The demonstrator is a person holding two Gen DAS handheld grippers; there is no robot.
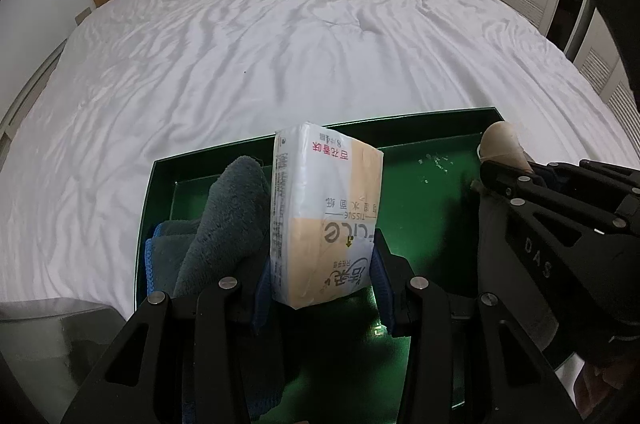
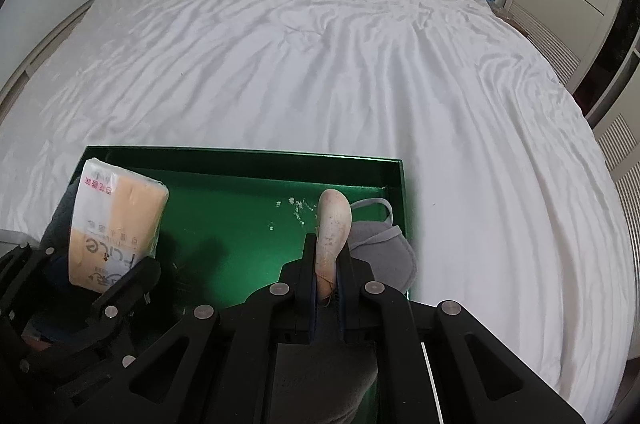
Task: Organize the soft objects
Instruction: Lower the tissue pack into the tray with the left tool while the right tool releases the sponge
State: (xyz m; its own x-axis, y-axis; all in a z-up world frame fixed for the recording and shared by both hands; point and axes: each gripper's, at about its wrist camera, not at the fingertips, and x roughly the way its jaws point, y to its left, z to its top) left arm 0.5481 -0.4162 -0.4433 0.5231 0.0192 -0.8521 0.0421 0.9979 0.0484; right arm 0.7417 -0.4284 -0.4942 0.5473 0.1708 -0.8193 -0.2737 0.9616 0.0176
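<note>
Green tray [image 2: 394, 184] on bed [image 2: 320, 64], middle floor bare; left gripper [image 1: 322, 288] clamped on tissue pack [image 1: 324, 216], right gripper [image 2: 329, 260] pinching beige sock [image 2: 334, 220], both angled downward.

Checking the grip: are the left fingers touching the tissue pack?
Touching. The left wrist view shows both blue fingers pressed against the tissue pack's sides.

Even, soft daylight on the bed [image 1: 280, 44]; mild shadows inside the green tray [image 2: 248, 224]. Focus sharp centrally. Strong fisheye bending and dark vignette beyond the bed.
</note>
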